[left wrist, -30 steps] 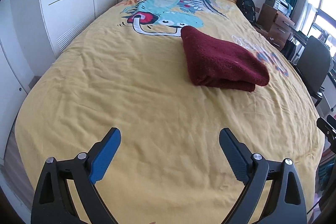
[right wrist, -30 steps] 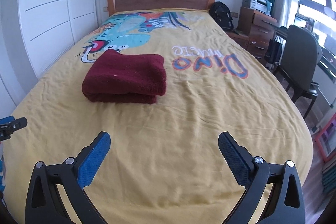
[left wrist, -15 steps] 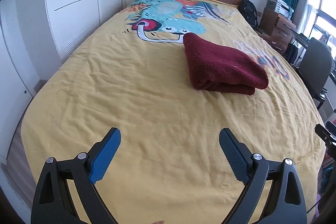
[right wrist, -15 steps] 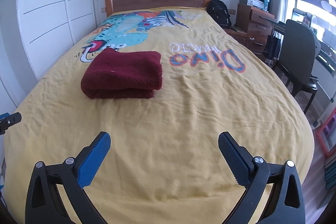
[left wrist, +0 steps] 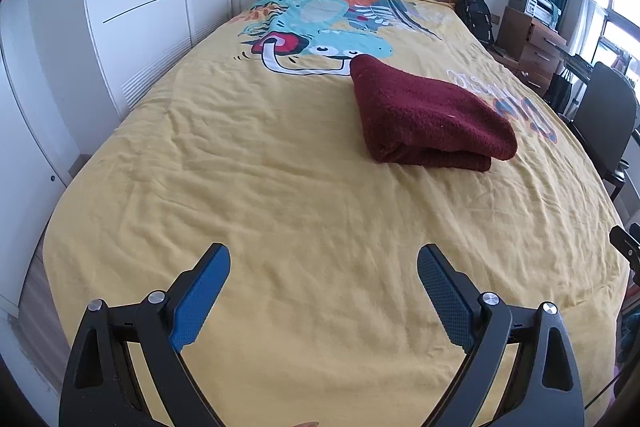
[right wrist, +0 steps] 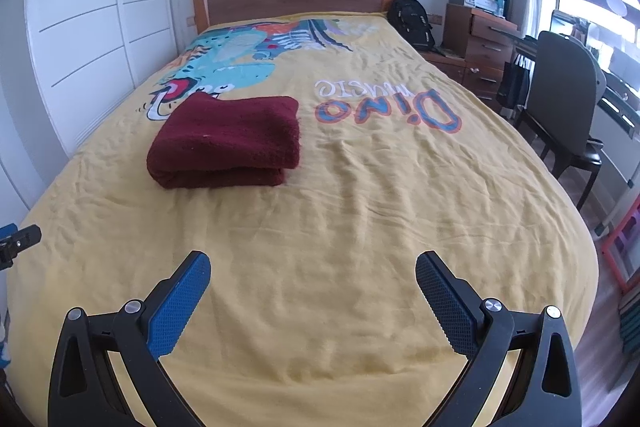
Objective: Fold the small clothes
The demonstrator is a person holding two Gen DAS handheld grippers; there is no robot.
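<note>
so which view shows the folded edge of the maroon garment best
The right wrist view: the folded maroon garment faces it squarely, its stacked layers showing along the near edge. The left wrist view shows the same garment at an angle, with the layers visible mostly at its near right corner.

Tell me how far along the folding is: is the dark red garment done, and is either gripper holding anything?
Done: the dark red fuzzy garment lies folded in a neat layered rectangle on the yellow dinosaur-print bedspread. In hand: nothing; the left gripper and right gripper are both open and empty, well short of the garment. Left: no other unfolded clothes show on the bed, so the visible work looks finished.
</note>
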